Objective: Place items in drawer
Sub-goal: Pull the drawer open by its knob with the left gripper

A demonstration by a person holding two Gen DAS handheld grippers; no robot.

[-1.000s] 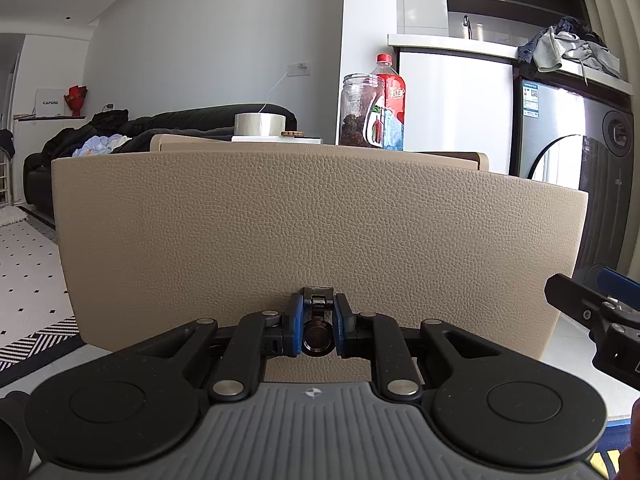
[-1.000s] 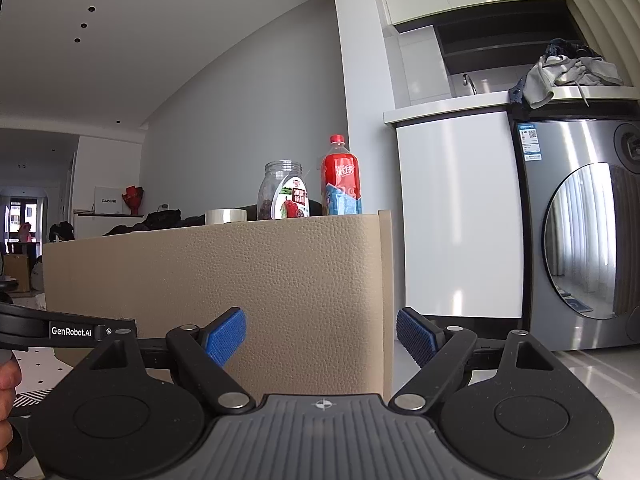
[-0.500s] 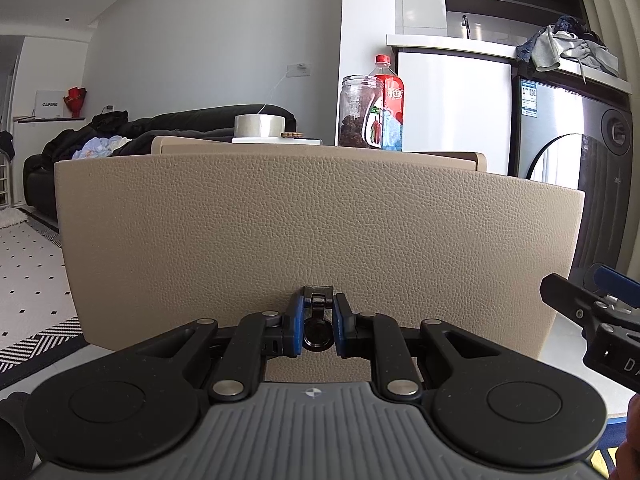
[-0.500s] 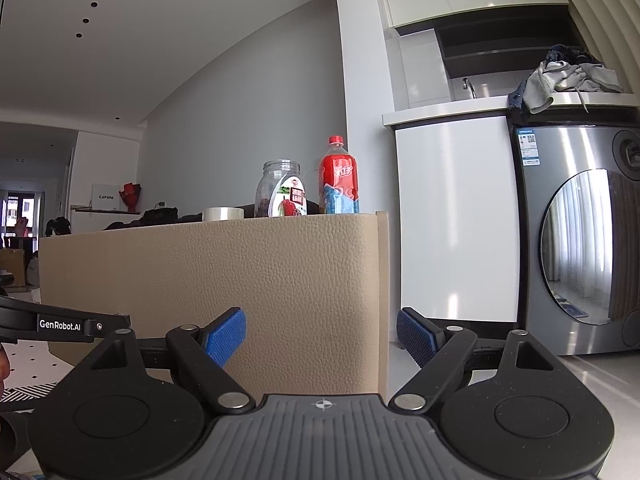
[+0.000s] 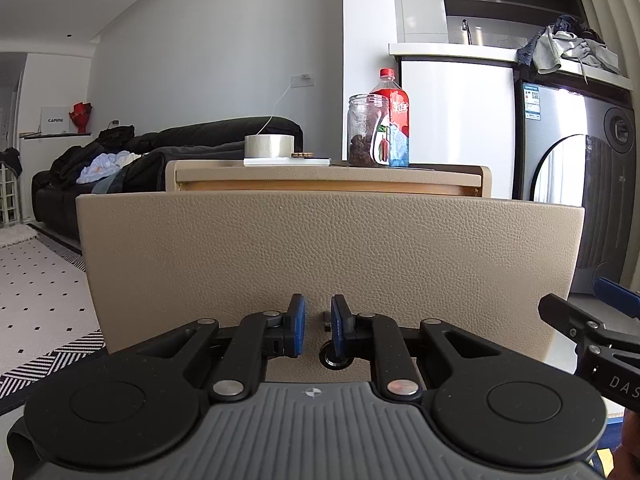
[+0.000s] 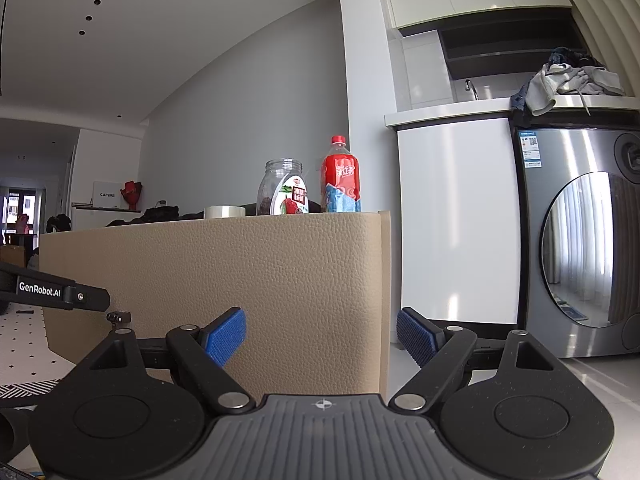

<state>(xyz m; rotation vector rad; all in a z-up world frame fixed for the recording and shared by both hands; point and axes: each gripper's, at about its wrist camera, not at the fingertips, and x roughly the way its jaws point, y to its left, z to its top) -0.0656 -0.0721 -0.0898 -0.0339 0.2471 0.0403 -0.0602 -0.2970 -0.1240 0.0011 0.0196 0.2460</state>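
The left gripper [image 5: 318,330] sits closest to the camera, right in front of the drawer [image 5: 328,248], its blue pads parted a little with nothing between them. The small dark drawer knob [image 5: 335,358] shows just below and slightly right of that gap, free of the pads; the narrow opening suits a knob this small, so the gripper looks placed to work the handle, though it is not holding it now.

The drawer front, a wide tan leather-textured panel, stands forward of the cabinet [image 5: 328,174] behind it, so the drawer appears pulled open. Its inside is hidden behind the panel.

The right gripper [image 6: 320,338] waits off the drawer's right corner, jaws spread wide and empty, likely ready to fetch an item.

Beyond the drawer, on the cabinet top, stand the things likely meant to go inside: a roll of tape [image 5: 269,146] toward the left, a clear jar [image 5: 368,132] right of it, and a red-capped bottle [image 5: 394,120] just behind the jar. None is in the drawer yet.

Farther back, a dark sofa [image 5: 160,148] lies left of the drawer and a washing machine [image 5: 580,184] right of it.
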